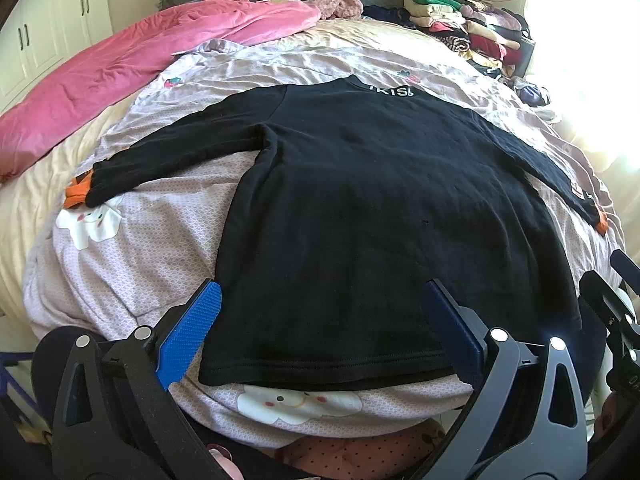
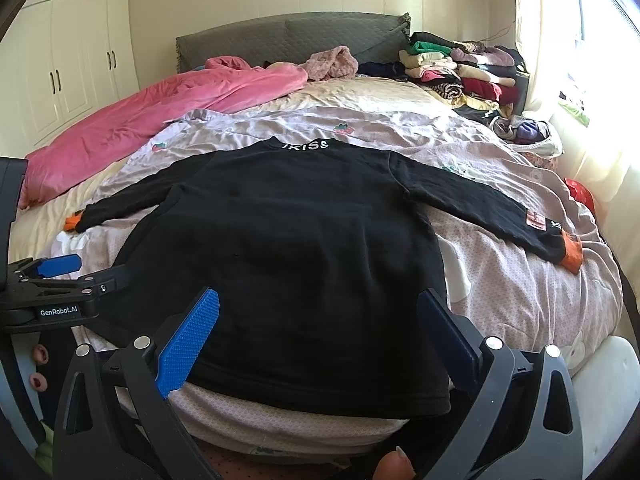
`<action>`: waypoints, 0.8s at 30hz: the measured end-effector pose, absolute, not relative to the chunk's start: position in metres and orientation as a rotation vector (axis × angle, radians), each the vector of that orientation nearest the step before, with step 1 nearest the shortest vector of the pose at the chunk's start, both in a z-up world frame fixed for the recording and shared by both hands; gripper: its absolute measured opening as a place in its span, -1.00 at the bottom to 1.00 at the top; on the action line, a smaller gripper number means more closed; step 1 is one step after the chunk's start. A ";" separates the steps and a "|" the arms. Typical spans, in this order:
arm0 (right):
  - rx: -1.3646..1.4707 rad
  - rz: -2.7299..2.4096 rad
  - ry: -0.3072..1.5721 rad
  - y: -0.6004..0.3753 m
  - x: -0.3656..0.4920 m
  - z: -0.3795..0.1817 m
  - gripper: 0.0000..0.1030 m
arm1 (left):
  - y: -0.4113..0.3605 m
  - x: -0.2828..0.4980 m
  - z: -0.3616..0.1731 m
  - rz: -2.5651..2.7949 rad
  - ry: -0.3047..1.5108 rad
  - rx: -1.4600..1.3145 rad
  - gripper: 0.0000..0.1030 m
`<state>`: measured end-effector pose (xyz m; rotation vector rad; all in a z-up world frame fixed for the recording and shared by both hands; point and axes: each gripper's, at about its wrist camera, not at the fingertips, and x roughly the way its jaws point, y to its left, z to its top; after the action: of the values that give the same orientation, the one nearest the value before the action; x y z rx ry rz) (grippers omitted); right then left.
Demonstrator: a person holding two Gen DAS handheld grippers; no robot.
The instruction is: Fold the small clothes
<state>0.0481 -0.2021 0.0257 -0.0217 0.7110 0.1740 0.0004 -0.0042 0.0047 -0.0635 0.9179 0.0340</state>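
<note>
While the black top [image 1: 352,208] lies flat on the lilac bedcover [image 1: 160,240], sleeves spread, my left gripper [image 1: 320,332] and right gripper [image 2: 316,332] hover over its hem, both with jaws wide apart, holding nothing.

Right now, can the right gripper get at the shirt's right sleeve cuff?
Probably yes. The right gripper is open over the hem of the black shirt, holding nothing. The orange cuff lies flat on the quilt off to its right, uncovered, with nothing between.
</note>
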 end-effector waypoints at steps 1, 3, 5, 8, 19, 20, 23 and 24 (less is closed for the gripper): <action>-0.022 0.176 0.710 -0.202 0.048 0.026 0.92 | -0.005 0.000 0.006 0.034 0.917 -0.063 0.83; -0.022 0.177 0.706 -0.203 0.048 0.027 0.92 | -0.008 0.000 0.007 0.034 0.916 -0.064 0.83; -0.021 0.177 0.706 -0.203 0.048 0.026 0.92 | -0.007 0.000 0.007 0.033 0.917 -0.064 0.83; -0.020 0.176 0.704 -0.203 0.048 0.026 0.92 | -0.007 0.000 0.007 0.033 0.916 -0.064 0.83; -0.014 0.170 0.696 -0.205 0.047 0.028 0.92 | -0.004 0.001 0.005 0.032 0.915 -0.064 0.83; -0.013 0.170 0.695 -0.204 0.047 0.029 0.92 | -0.004 0.001 0.005 0.032 0.915 -0.064 0.83; -0.014 0.171 0.693 -0.203 0.048 0.030 0.92 | -0.003 0.000 0.006 0.032 0.914 -0.064 0.83; -0.014 0.171 0.694 -0.203 0.048 0.030 0.92 | -0.001 -0.001 0.006 0.031 0.915 -0.064 0.83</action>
<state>0.0476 -0.2034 0.0295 -0.0141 0.6943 0.1705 -0.0006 -0.0011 0.0064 -0.0639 0.9147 0.0310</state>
